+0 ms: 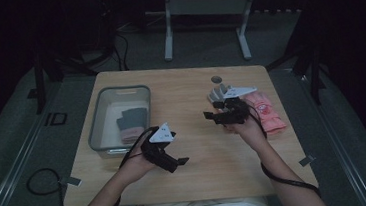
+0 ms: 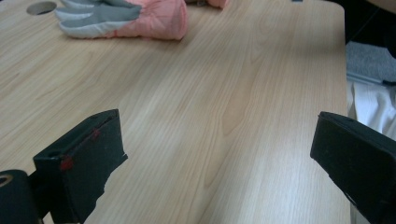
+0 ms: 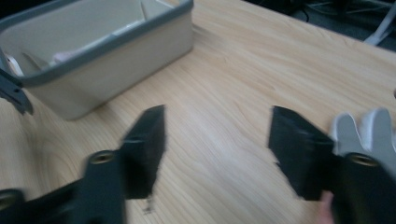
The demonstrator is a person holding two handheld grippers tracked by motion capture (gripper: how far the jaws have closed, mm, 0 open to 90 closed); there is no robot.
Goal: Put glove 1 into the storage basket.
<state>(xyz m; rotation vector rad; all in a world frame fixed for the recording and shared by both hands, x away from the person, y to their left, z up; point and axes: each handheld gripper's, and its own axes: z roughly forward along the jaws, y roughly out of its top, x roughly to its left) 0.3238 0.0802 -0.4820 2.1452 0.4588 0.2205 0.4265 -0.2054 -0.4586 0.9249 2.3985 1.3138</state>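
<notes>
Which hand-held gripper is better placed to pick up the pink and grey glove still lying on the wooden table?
The right hand-held gripper, probably: it hovers beside the pink and grey glove, jaws open and empty. The left hand-held gripper sits farther off, nearer the grey plastic bin.

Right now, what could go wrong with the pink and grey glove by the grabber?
The right gripper stands open beside the pink and grey padded glove, nothing between its jaws. Closing there might pinch only the grey fingertips, so the glove could slip out. The glove also lies near the edge of the wooden table; a nudge might push it off. The grey plastic bin is far across.
</notes>
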